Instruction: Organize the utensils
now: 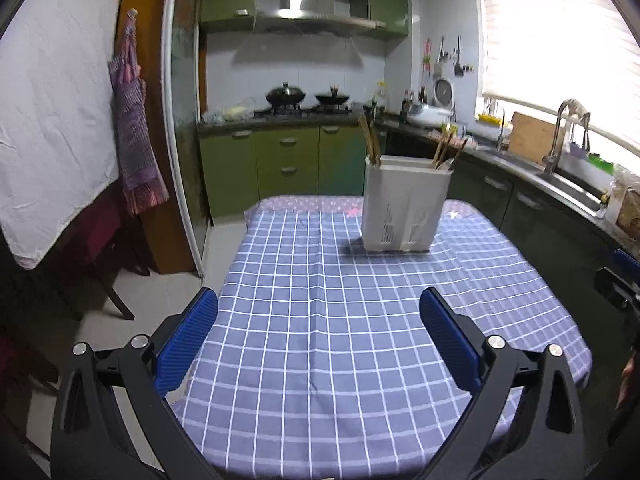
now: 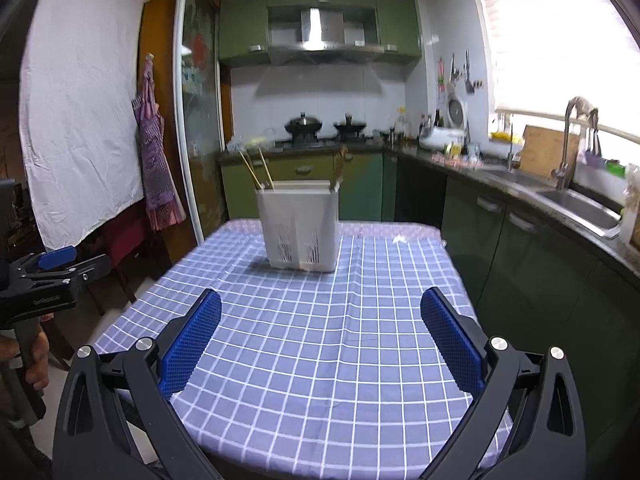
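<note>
**Utensil holder on checked table, both grippers empty**

Left gripper (image 1: 319,304): blue-padded fingers spread wide, holding nothing, above the near table edge. White two-compartment utensil holder (image 1: 404,208) stands far centre on the blue checked tablecloth (image 1: 320,340); chopsticks (image 1: 370,140) in its left compartment, more utensils (image 1: 446,148) in its right, blurred and hard to identify. Right gripper (image 2: 321,306): fingers likewise wide, empty. Small print on the left gripper's body in the right wrist view is unreadable.

chopsticks' (image 2: 256,172) lower ends hidden inside holder (image 2: 298,228), countertop clutter (image 2: 456,152) blurred
</note>
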